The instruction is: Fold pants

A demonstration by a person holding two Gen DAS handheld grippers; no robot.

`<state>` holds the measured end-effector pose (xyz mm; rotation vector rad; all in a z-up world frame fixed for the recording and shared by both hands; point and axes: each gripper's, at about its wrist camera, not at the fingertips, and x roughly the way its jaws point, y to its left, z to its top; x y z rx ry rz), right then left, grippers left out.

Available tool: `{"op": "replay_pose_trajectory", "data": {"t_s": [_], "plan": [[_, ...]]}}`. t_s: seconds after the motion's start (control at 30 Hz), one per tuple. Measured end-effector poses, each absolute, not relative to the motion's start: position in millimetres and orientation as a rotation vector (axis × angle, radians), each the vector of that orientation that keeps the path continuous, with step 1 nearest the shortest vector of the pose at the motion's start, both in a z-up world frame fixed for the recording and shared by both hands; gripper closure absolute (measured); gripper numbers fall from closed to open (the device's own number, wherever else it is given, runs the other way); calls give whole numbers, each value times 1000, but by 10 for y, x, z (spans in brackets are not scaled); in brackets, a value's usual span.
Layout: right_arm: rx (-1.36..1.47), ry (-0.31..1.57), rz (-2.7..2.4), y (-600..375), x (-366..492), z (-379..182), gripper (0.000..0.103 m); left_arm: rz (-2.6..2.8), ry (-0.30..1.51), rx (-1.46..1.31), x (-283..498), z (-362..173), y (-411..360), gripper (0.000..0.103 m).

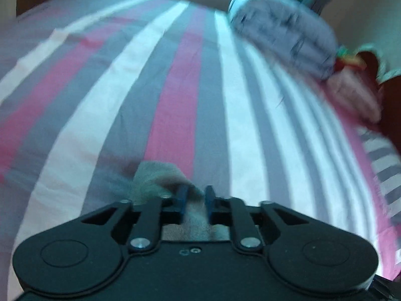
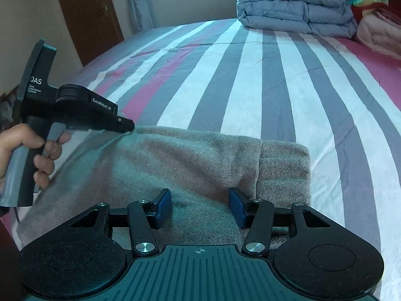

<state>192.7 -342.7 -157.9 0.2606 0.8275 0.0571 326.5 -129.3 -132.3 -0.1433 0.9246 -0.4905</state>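
While our left gripper (image 1: 195,198) pinches a fold of the pants (image 2: 175,165), its blue pads drawn close with grey fleece bunched between them, our right gripper (image 2: 200,208) hovers over the same garment with its jaws spread wide and nothing between them. We take the pants as our landmark: they lie on the striped bedsheet (image 2: 288,80), already doubled, with a folded edge on their right side. Seen from the right wrist, the left gripper's tip meets the pants at their far left edge, and the person's left hand (image 2: 27,155) wraps its handle just left of them. Well beyond the pants, at the far end of the bed, sits a rolled grey duvet (image 2: 295,7), with a pink bundle (image 2: 376,35) beside it.

What we judge could go wrong: the left grip takes only a small tuft, so a pull could slip the fleece free or lift just the top layer, spoiling the fold. The left view is blurred, which suggests fast motion, and haste could drag the whole pile askew. If our right gripper closes on one layer only, the two sides would fold unevenly.

We see no containers here; nothing is held in anything.
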Motion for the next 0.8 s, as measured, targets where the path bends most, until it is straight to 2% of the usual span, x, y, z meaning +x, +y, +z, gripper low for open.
{"op": "replay_pose_trajectory", "data": {"t_s": [0.2, 0.27, 0.33, 0.37, 0.5, 0.57, 0.6, 0.63, 0.67, 0.8], "plan": [[354, 804, 85, -3403, 1913, -1434, 45, -525, 918, -89, 3121, -1378, -1230, 85], [352, 808, 82, -3383, 1924, -1463, 43, -511, 960, -90, 3339, -1500, -1313, 88], [324, 800, 77, -3373, 1907, -1481, 43, -466, 987, -120, 3506, -1570, -1361, 98], [314, 800, 69, -3377, 1902, -1485, 43, -450, 995, -145, 3521, -1563, -1358, 98], [361, 806, 79, -3460, 1809, -1407, 43, -490, 934, -164, 3237, -1252, -1212, 81], [378, 778, 69, -3533, 1743, -1310, 42, -479, 926, -146, 3060, -1163, -1056, 68], [380, 770, 62, -3560, 1700, -1279, 39, -472, 925, -144, 2958, -1142, -951, 48], [387, 760, 46, -3622, 1663, -1256, 28, -450, 918, -143, 2868, -1140, -851, 32], [392, 749, 24, -3677, 1624, -1249, 19, -416, 913, -135, 2771, -1164, -741, 29], [434, 766, -40, -3899, 1574, -1314, 18, -394, 1003, -160, 2614, -1423, -505, 34]]}}
